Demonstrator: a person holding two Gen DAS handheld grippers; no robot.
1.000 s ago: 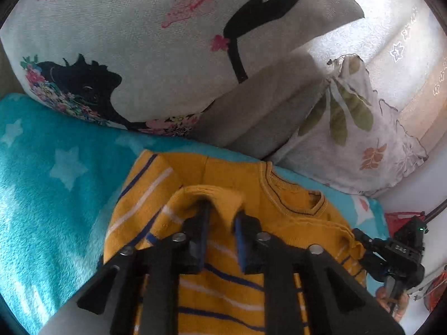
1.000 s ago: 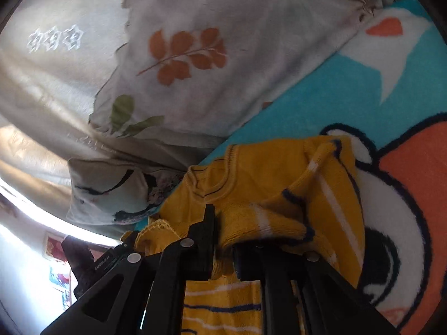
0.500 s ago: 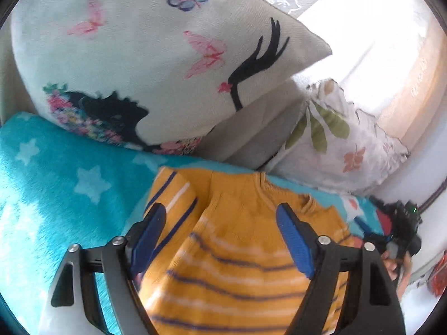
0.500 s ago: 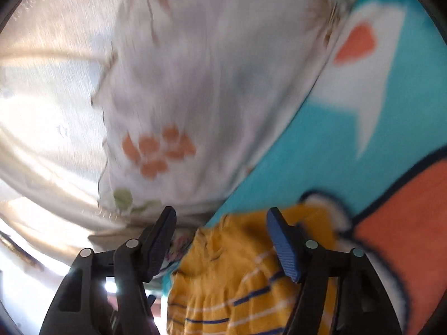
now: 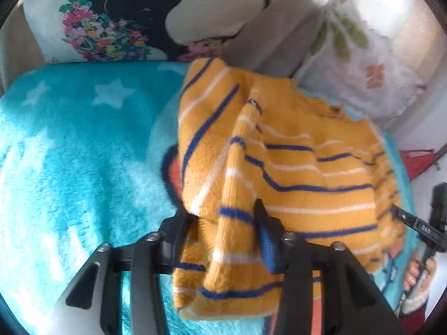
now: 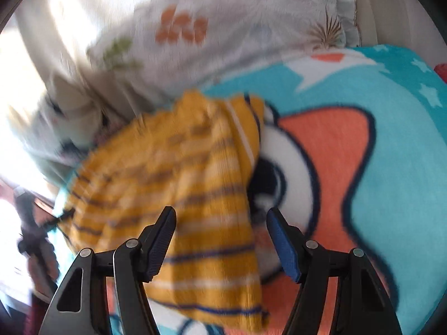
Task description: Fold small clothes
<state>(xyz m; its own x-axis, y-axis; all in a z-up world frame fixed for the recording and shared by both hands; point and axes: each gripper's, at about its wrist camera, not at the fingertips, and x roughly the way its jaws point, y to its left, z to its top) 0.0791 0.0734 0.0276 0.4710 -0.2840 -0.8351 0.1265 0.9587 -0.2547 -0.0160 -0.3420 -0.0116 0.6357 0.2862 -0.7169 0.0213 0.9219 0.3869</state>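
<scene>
Mustard-yellow knitted sweater [image 5: 293,167] with blue and white stripes lies rumpled – left claw [image 5: 226,231] closing on a sleeve fold, right claw [image 6: 220,240] closing, half-wide, pads clear of it.

Turquoise star blanket [image 5: 83,145], butterfly pillow [image 5: 195,5], leaf-print pillow [image 5: 371,64]

Right wrist view: sweater [image 6: 178,195] motion-blurred; stripes smeared.
</scene>
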